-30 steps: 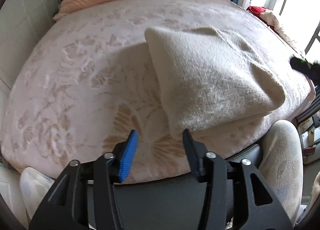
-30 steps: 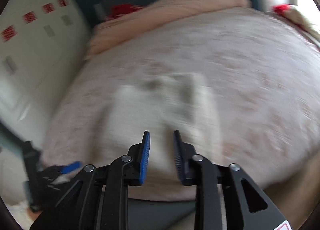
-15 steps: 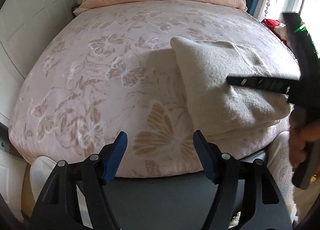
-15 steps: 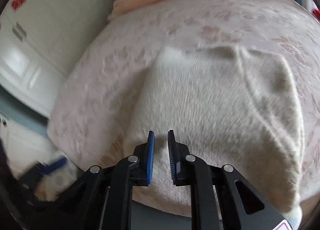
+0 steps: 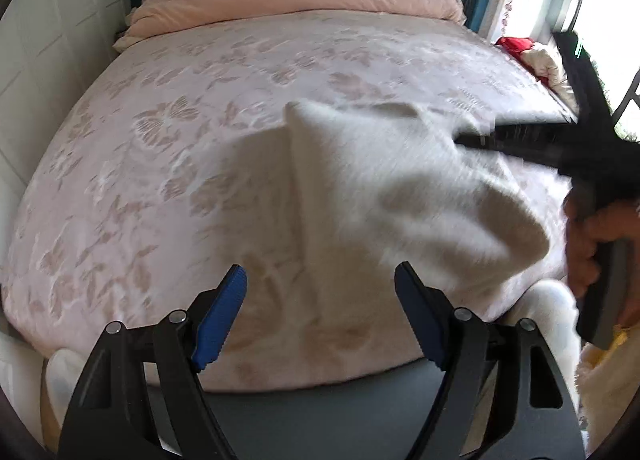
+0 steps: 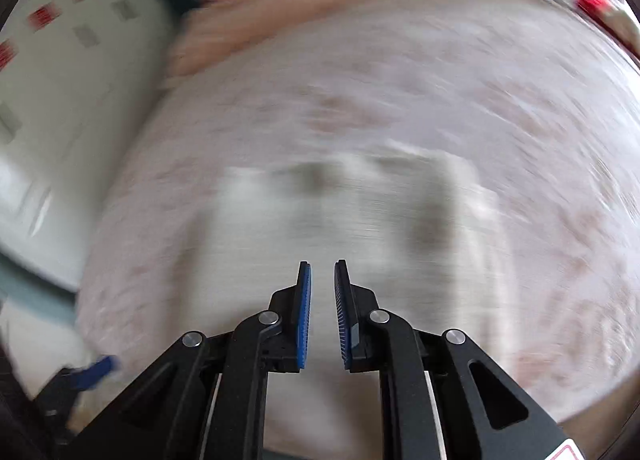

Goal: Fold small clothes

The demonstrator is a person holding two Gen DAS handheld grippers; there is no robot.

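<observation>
the cream garment (image 5: 400, 196) lies folded near the bed's (image 5: 180, 148) front edge. left gripper (image 5: 320, 292) gapes wide, holding nothing; right gripper (image 6: 322, 292) narrowly parted, empty.

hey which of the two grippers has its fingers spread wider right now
The left gripper. Its blue-padded fingers stand far apart, open and empty, over the near bed edge. The right gripper shows only a narrow slit between its pads, above the cream garment.
</observation>
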